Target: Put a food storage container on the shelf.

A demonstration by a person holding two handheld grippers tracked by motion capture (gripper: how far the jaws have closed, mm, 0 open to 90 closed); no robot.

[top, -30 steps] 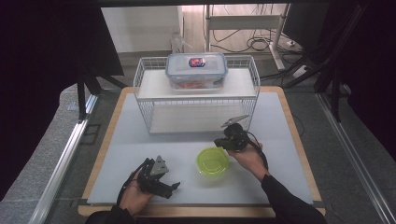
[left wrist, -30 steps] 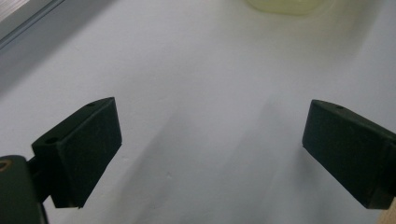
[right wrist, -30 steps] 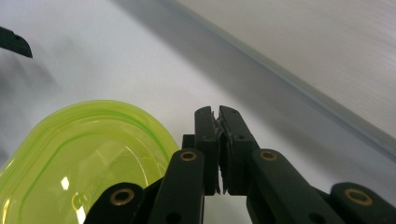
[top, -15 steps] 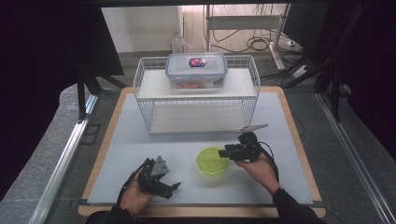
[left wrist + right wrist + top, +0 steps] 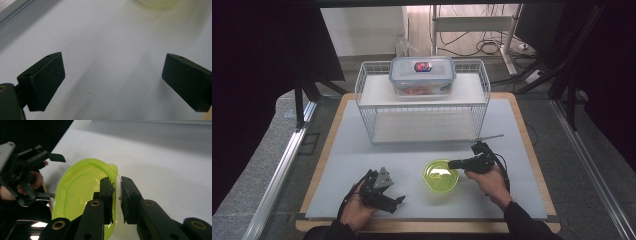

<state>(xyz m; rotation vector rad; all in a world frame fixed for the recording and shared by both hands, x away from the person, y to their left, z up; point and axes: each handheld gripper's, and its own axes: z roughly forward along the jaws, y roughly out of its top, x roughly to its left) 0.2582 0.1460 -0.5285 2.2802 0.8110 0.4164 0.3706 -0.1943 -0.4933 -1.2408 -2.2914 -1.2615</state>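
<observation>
My right gripper (image 5: 115, 195) hides part of the translucent lime-green bowl (image 5: 441, 176), its jaws having just closed onto the thin rim. The bowl sits on the matte grey mat (image 5: 362, 160) before the wire rack (image 5: 422, 107). My left gripper (image 5: 379, 189) rests nearby, jaws wide apart and holding nothing.

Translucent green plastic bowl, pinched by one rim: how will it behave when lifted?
Translucent green plastic bowl looks thin-walled, so probably light. Right gripper straddles one rim only, so it will likely hang tilted. The glossy wall may flex or slip between the pads.
</observation>
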